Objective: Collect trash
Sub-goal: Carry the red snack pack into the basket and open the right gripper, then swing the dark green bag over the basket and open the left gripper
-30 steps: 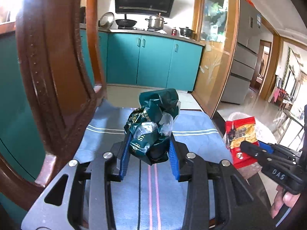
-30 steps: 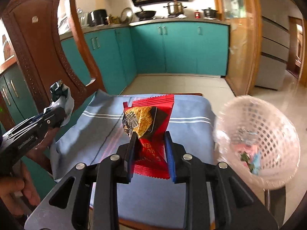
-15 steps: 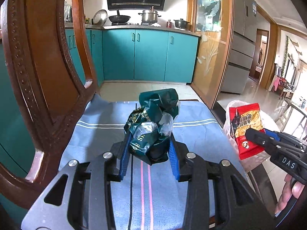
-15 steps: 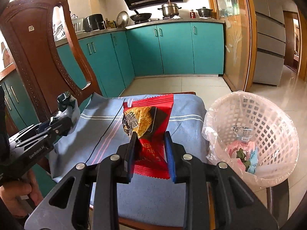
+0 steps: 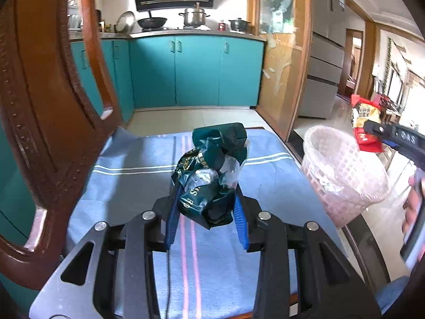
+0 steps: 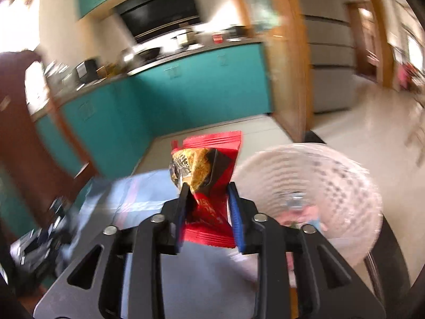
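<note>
A crumpled green wrapper (image 5: 212, 175) is clamped between the blue pads of the left claw (image 5: 205, 212), whose jaws are part closed on its lower half; most of the wrapper stands out beyond the fingertips, toward 12 o'clock. Below it lies a blue striped cloth (image 5: 138, 186) covering the tabletop. A carved wooden chair back (image 5: 45, 122) fills the 9 o'clock side of the left wrist view.

In the right wrist view, which is blurred, a red snack packet (image 6: 209, 186) sits between the fingers of the right claw (image 6: 208, 207). Its jaws have just been opening: the left pad is seen at the packet's edge, while a narrow gap shows beside the right pad, so the packet is no longer pinched. The packet's top reaches past the tips toward 12 o'clock. A white mesh basket (image 6: 332, 186) with a plastic liner is seen at 3 o'clock of that claw, just beside it, with bits of trash at its bottom.

From the left wrist view, the right claw (image 5: 372, 130) and its packet (image 5: 365, 122) are seen above the basket (image 5: 342, 170), at 2 o'clock.
</note>
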A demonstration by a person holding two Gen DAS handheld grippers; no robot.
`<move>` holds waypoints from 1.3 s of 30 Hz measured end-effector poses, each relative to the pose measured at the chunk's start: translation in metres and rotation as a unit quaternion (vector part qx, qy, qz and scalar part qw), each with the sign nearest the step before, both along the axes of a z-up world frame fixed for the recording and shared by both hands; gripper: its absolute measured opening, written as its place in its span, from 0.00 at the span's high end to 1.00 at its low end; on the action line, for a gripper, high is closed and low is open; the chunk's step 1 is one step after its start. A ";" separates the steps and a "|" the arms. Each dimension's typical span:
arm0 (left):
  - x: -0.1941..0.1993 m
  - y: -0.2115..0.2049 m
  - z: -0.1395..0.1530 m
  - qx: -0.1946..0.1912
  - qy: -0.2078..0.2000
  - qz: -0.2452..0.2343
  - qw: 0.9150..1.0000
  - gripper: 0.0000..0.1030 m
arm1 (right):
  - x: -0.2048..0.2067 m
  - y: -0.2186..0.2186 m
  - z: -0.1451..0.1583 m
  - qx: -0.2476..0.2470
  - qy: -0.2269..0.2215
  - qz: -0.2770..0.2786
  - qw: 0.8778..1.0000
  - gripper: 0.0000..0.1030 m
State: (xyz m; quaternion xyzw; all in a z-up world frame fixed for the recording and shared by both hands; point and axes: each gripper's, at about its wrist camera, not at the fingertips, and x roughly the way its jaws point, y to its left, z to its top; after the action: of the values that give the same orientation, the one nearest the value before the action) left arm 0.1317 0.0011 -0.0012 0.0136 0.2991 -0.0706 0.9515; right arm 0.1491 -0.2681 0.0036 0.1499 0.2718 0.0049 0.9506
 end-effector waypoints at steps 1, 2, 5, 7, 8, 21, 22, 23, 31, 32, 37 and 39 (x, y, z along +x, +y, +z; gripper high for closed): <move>0.000 -0.005 -0.002 0.001 0.002 -0.006 1.000 0.64 | 0.000 -0.009 -0.003 0.009 0.002 -0.012 1.000 0.29; 0.001 -0.010 -0.004 0.001 0.006 -0.014 1.000 0.64 | -0.003 -0.021 -0.005 0.024 -0.001 -0.033 0.999 0.24; 0.007 -0.041 -0.008 0.001 0.016 -0.052 0.999 0.64 | -0.021 -0.040 0.001 0.048 -0.027 -0.080 0.995 0.15; 0.011 -0.068 -0.005 -0.005 0.020 -0.081 0.996 0.64 | -0.030 -0.047 0.005 0.053 -0.049 -0.103 0.992 0.12; 0.015 -0.081 -0.002 -0.009 0.020 -0.098 0.995 0.64 | -0.036 -0.052 0.008 0.058 -0.061 -0.116 0.990 0.12; 0.051 -0.192 0.017 0.004 0.011 -0.176 0.984 0.14 | -0.041 -0.070 0.004 0.078 -0.067 -0.124 0.987 0.12; 0.047 -0.177 0.014 0.009 0.013 -0.156 0.988 0.13 | -0.038 -0.065 0.003 0.074 -0.063 -0.115 0.989 0.12; 0.046 -0.165 0.015 0.010 0.014 -0.143 0.990 0.11 | -0.037 -0.060 0.003 0.070 -0.059 -0.108 0.990 0.12; 0.006 -0.044 0.018 0.022 0.000 -0.005 1.000 0.03 | -0.022 0.008 -0.002 0.007 -0.025 -0.027 0.999 0.12; 0.002 -0.033 0.019 0.025 -0.003 0.008 1.000 0.03 | -0.022 0.015 -0.003 0.000 -0.023 -0.019 1.000 0.12; -0.010 0.011 0.025 0.011 -0.002 0.054 0.998 0.03 | -0.020 0.057 -0.008 -0.034 -0.006 0.025 0.999 0.12; -0.014 0.021 0.026 0.009 -0.009 0.066 0.998 0.03 | -0.019 0.070 -0.009 -0.046 -0.001 0.037 0.998 0.12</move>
State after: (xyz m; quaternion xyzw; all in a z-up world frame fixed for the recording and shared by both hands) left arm 0.1176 0.0219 0.0244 0.0033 0.2914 -0.0051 0.9566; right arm 0.1300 -0.1983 -0.0051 0.0959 0.2757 0.0281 0.9560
